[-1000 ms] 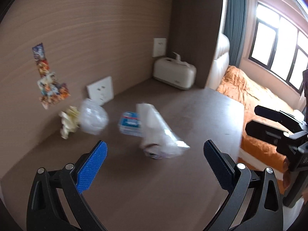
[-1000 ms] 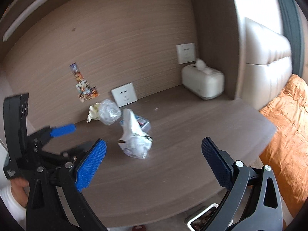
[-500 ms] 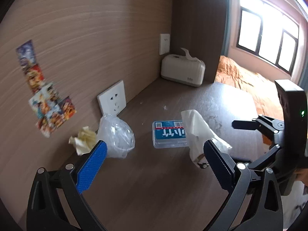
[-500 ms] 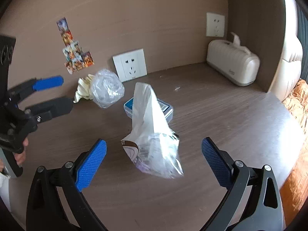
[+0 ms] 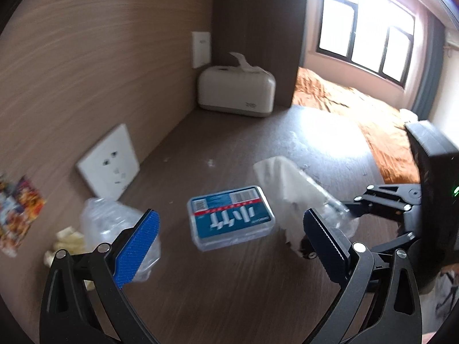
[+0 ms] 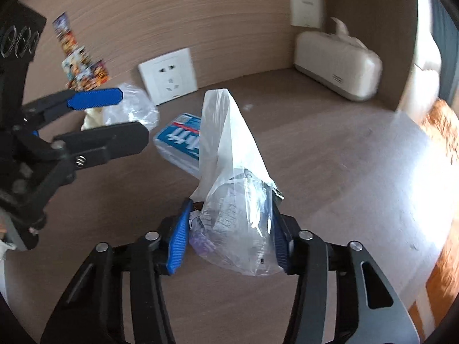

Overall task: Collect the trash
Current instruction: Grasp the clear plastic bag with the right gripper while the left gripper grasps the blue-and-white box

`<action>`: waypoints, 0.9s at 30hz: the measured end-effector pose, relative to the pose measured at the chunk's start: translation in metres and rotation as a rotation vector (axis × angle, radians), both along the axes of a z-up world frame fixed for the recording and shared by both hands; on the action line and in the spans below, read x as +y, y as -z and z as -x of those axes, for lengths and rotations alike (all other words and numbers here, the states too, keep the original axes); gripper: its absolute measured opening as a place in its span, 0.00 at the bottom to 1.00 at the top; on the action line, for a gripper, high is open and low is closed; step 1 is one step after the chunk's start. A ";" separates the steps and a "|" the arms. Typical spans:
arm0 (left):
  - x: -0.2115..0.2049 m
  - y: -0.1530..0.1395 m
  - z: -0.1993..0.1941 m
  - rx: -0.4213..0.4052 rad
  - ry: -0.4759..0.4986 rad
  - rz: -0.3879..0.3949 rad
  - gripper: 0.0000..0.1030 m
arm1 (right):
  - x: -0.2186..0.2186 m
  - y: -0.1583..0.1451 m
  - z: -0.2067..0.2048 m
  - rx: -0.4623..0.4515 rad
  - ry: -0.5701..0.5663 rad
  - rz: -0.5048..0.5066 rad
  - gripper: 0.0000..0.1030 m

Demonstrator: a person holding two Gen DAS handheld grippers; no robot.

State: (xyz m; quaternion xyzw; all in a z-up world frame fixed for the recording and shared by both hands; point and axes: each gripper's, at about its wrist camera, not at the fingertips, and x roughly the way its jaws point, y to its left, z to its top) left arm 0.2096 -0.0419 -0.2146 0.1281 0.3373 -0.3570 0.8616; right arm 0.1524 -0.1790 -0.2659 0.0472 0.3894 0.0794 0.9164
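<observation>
A white wall socket [image 5: 108, 162] is mounted low on the wood-panelled wall, with colourful stickers [image 6: 81, 62] stuck beside it. A cream tissue box [image 5: 236, 91] is set in the far corner of the brown tabletop [image 5: 229, 286], below a white switch plate [image 6: 305, 8]. An orange bedspread [image 5: 352, 106] is seen under the window [image 5: 364, 25].

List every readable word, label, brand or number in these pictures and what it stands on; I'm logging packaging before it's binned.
Nothing reads cleanly.
Flat clear plastic box with blue label: large white characters and a barcode, upside down and blurred; unreadable.
Cream plastic tissue dispenser: small dark brand mark near its base, too small.
Colourful stickers on the wood-grain wall: pictures only, blurred.
Clear plastic bag of trash, between the right tongs: print inside, illegible.
</observation>
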 end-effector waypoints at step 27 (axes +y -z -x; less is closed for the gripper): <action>-0.061 0.051 -0.049 0.033 0.081 -0.119 0.56 | -0.019 -0.010 0.017 -0.017 0.082 0.018 0.47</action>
